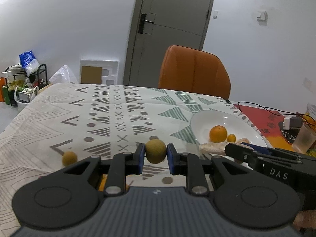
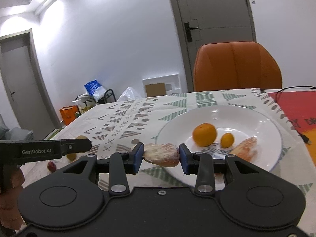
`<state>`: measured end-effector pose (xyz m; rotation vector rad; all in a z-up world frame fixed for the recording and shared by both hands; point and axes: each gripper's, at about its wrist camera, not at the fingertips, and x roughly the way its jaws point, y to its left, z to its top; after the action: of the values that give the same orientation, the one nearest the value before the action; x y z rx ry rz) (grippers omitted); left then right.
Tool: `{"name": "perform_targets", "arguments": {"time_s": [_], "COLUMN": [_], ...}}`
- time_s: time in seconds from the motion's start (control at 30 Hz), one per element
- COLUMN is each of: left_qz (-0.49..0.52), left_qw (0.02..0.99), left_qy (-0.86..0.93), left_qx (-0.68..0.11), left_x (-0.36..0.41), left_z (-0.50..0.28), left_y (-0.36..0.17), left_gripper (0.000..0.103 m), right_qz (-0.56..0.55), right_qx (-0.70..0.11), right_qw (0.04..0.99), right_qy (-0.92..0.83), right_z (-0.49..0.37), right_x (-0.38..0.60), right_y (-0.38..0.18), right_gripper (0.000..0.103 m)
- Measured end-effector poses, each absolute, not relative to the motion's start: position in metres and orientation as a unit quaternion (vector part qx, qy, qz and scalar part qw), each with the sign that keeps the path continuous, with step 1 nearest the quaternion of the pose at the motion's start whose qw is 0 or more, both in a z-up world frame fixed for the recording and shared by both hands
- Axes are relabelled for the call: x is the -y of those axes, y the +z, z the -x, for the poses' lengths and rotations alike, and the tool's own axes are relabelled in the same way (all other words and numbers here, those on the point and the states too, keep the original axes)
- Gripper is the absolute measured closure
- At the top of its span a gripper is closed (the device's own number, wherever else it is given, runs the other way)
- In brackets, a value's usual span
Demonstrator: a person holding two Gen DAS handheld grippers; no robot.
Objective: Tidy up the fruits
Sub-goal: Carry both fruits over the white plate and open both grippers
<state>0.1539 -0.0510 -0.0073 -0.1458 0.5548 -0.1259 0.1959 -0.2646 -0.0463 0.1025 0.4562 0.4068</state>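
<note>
A: Fruits, L→R: small yellow-green fruit loose on the cloth far left. Next, round yellow-green fruit sits between the pads of the left gripper, jaws closed to fruit width, pads touching both sides. Looks lifted off the cloth, prob in transit to the plate.

B: Right side?

A: Right gripper has jaws closed on a peeled pomelo segment, held lengthwise, ends against the pads. It hangs at the near-left rim of the white plate, so likely abt to drop it in.

B: Plate contents?

A: Orange, kumquat just beside it, 2nd pomelo segment to the right. Plate = collection pt by the look of it.

B: Stragglers?

A: Red date-like fruit on the cloth bottom left in right-wrist view, plus a green one partly hidden under the left gripper body. Task maybe halfway, my guess.

B: Surface/room?

A: Table w/ patterned tablecloth, grey-green triangles and chevrons; red mat w/ cables at right. Orange chair at the far edge, grey door behind, white walls, clutter rack in left corner.
</note>
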Motion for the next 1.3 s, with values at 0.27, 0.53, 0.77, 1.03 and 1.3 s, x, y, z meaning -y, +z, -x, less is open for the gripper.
{"name": "perform_targets", "arguments": {"time_s": [0.27,0.53,0.77,1.03,1.3], "left_qz": [0.065,0.057,0.052,0.048,0.044], "left_qw": [0.956,0.955,0.955,0.956,0.954], "left_qy": [-0.07,-0.079,-0.081,-0.086,-0.102], "left_qx": [-0.278,-0.28,-0.28,-0.277,-0.277], "left_x": [0.063,0.077,0.084,0.092,0.106], "left_z": [-0.16,-0.165,-0.167,-0.171,-0.177], "left_y": [-0.01,-0.011,-0.01,-0.007,-0.006], "left_gripper": [0.08,0.08,0.08,0.08,0.08], "right_qz": [-0.069,-0.082,-0.079,-0.087,-0.1], "right_qx": [-0.22,-0.217,-0.21,-0.195,-0.218], "right_qw": [0.957,0.962,0.964,0.971,0.965], "right_qy": [0.174,0.147,0.14,0.106,0.109], "right_z": [-0.203,-0.208,-0.216,-0.216,-0.205], "right_x": [0.287,0.305,0.311,0.321,0.333], "right_y": [-0.049,-0.052,-0.047,-0.046,-0.053], "right_gripper": [0.066,0.066,0.066,0.042,0.042]}}
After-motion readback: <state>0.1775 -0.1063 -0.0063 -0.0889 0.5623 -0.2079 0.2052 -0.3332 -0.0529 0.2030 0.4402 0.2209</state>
